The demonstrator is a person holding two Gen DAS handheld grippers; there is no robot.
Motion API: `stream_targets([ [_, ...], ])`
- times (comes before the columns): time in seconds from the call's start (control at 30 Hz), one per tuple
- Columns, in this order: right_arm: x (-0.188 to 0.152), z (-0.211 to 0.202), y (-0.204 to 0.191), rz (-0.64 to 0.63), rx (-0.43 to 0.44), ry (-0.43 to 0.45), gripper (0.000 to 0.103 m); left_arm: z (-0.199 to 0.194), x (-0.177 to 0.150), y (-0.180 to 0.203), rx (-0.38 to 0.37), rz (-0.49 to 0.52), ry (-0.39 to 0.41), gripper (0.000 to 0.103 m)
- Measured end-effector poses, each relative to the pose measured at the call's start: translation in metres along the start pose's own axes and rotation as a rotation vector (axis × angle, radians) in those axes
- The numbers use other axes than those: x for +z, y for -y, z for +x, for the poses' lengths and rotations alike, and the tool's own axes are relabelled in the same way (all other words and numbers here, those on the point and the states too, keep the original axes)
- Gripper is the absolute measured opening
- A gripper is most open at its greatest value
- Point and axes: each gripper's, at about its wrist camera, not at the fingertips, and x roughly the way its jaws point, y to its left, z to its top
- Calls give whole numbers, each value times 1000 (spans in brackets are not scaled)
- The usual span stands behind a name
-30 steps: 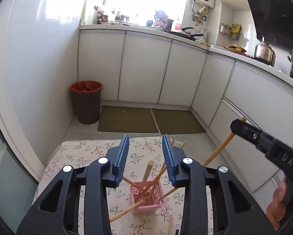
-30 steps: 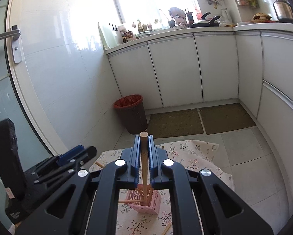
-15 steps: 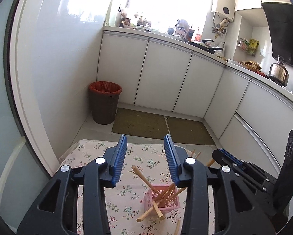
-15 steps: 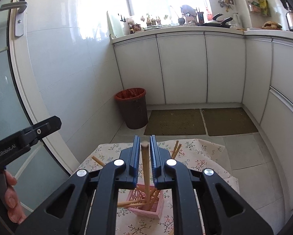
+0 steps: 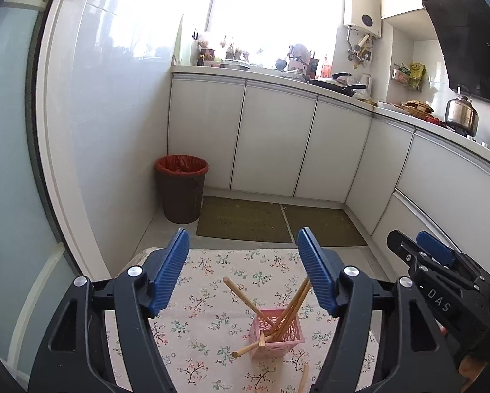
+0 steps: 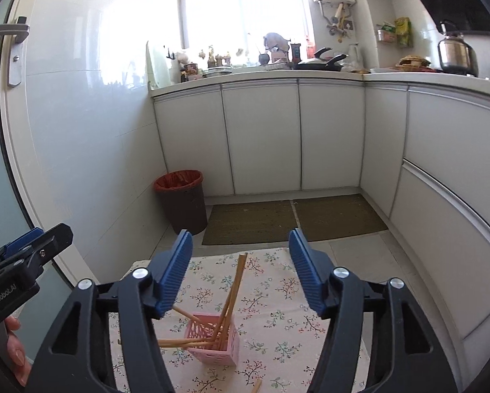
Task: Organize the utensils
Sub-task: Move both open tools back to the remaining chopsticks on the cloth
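Left gripper opening, empty, above pink basket of chopsticks (one beside it)

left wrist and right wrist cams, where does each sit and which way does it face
Left wrist: on the left gripper, looking forward and down at the pink basket; right gripper at its right edge.
Right wrist: on the right gripper, facing likewise; left gripper and a hand at its left edge.
Shared: basket, floral tablecloth, red-lined bin; both grippers' jaws are opening, empty.
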Motion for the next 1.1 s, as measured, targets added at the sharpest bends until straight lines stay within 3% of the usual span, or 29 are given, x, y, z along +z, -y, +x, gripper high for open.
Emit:
stream_targets([
  [0.2,-10,-31,27,89,-91,3,94,-19,-16,18,-6,49,-10,80],
  [0.37,-37,-46,59,170,-132,-73,96,-31,-41,33,-17,101,-40,96],
  [0.6,-109,-43,111,274,-186,-265,96,-21,-71,56,-80,160,-178,96],
  [0.77,-164,-38,151,373,-225,-399,96,1,-99,90,-178,235,-336,94],
  [0.97,-213,-40,188,450,-290,-485,96,82,-162,122,-278,226,-747,94],
  [1.03,-221,-40,197,471,-300,-503,96,109,-186,131,-281,227,-858,87],
  [1.1,-228,-40,206,494,-308,-518,96,135,-206,142,-251,258,-933,71],
])
